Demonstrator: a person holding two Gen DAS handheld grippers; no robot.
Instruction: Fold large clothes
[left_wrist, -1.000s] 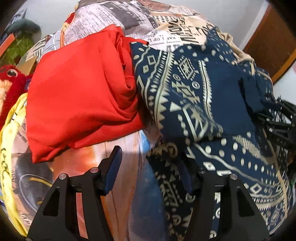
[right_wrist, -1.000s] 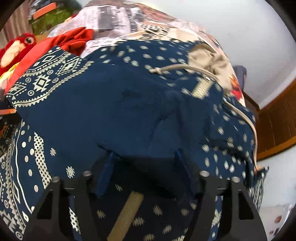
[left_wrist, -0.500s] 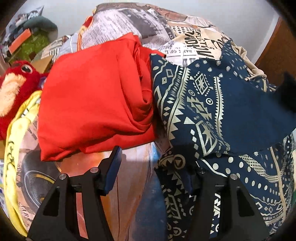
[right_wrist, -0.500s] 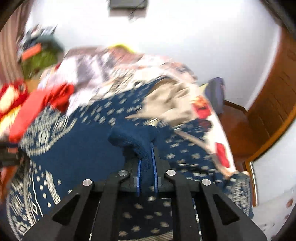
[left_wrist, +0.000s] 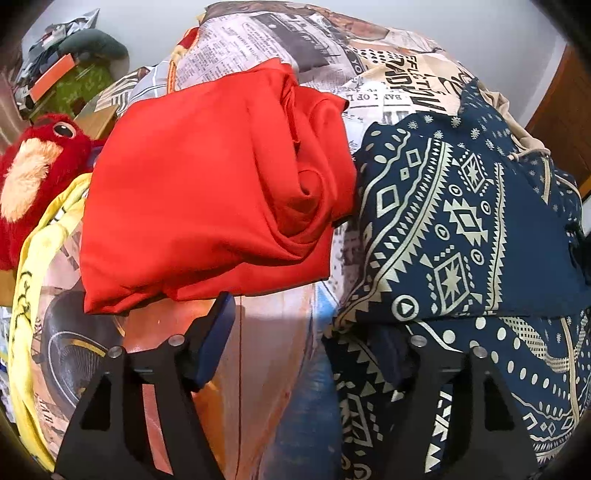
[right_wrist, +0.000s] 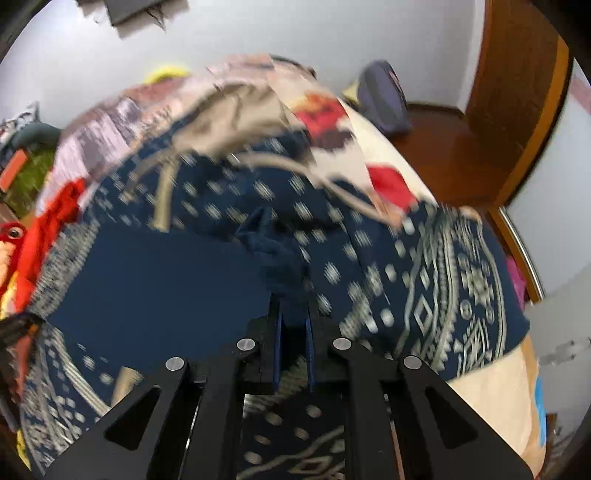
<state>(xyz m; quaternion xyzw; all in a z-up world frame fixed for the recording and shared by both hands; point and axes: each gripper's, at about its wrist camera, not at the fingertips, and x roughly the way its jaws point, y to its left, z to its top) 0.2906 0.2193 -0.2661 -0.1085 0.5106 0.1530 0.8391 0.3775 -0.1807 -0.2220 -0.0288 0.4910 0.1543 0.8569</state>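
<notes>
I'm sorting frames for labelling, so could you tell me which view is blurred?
Right wrist view: the navy patterned garment and bedspread are motion-smeared, while the right gripper stays sharp. Left wrist view: crisp throughout, with fisheye bending at the edges.

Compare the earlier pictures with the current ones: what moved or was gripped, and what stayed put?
The right gripper, open a second ago, shut on a bunch of the navy patterned garment and is lifting it, dragging the cloth rightward. The left gripper stayed open at the garment's edge. The red garment and plush toy lie unchanged.
</notes>
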